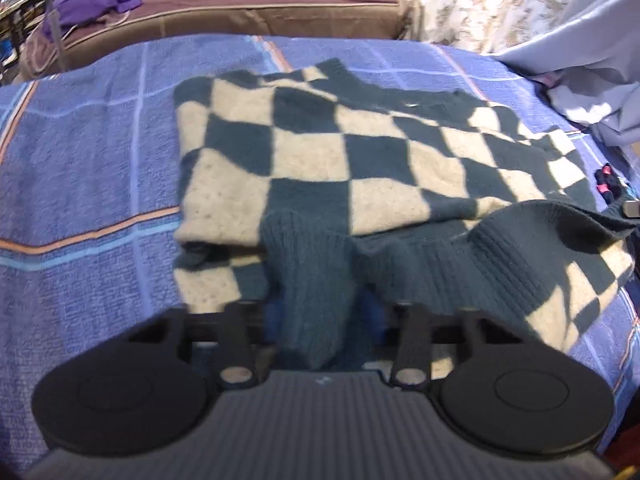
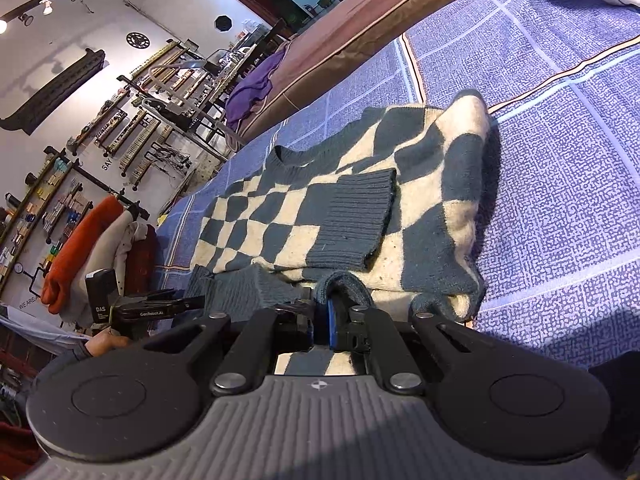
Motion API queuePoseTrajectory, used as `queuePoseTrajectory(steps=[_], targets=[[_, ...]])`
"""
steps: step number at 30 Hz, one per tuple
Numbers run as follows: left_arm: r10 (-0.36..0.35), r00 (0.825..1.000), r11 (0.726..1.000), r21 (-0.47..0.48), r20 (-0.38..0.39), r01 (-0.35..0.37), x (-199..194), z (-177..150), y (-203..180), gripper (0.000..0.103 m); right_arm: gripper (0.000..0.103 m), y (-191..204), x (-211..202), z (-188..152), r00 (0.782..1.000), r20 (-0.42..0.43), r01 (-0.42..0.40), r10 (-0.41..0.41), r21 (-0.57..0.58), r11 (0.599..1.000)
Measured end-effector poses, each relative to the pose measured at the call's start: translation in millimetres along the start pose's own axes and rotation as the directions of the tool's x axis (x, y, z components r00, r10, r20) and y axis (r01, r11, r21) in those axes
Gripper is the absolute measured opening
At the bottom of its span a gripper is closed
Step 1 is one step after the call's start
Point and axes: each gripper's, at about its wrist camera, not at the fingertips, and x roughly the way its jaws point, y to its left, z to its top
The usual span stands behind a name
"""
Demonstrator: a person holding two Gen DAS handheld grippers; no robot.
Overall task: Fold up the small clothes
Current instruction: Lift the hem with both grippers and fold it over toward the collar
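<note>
A teal and cream checkered sweater (image 1: pixel 340 152) lies partly folded on a blue plaid blanket (image 1: pixel 88 168). My left gripper (image 1: pixel 316 320) is shut on the sweater's ribbed teal hem, which bunches between its fingers and hides the tips. In the right wrist view the sweater (image 2: pixel 360 184) lies with one sleeve cuff (image 2: pixel 352 220) folded across its body. My right gripper (image 2: pixel 326 312) is shut on the ribbed hem at the near edge, with blue pads showing. The left gripper (image 2: pixel 152 308) shows at the left, holding the same hem.
A brown cushion (image 1: pixel 260 0) with a purple garment (image 1: pixel 96 0) lies beyond the blanket. Pale sheets (image 1: pixel 592 60) pile at the right. Shelves and orange clothing (image 2: pixel 80 240) stand past the bed's left edge.
</note>
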Motion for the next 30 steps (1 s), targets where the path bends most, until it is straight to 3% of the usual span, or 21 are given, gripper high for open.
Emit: queuePoseTrajectory(steps=[9, 16, 23, 30], targets=[[0.012, 0.982, 0.997, -0.073, 0.188, 0.001, -47, -10, -4, 0.010, 0.012, -6, -3, -4, 1.000, 0.022, -0.011, 0.010, 0.055, 0.998], [0.055, 0.958, 0.994, -0.106, 0.282, -0.026, -58, 16, 4, 0.010, 0.012, -8, -7, 14, 0.997, 0.071, -0.047, 0.041, 0.086, 0.995], [0.133, 0.938, 0.980, -0.184, 0.321, -0.077, -42, 63, 21, 0.010, 0.012, -3, -8, 61, 0.984, 0.176, -0.013, 0.003, 0.053, 0.999], [0.151, 0.948, 0.983, -0.139, 0.281, -0.115, -6, 114, 22, 0.010, 0.011, -13, 22, 107, 0.977, 0.210, 0.029, -0.043, 0.070, 0.997]])
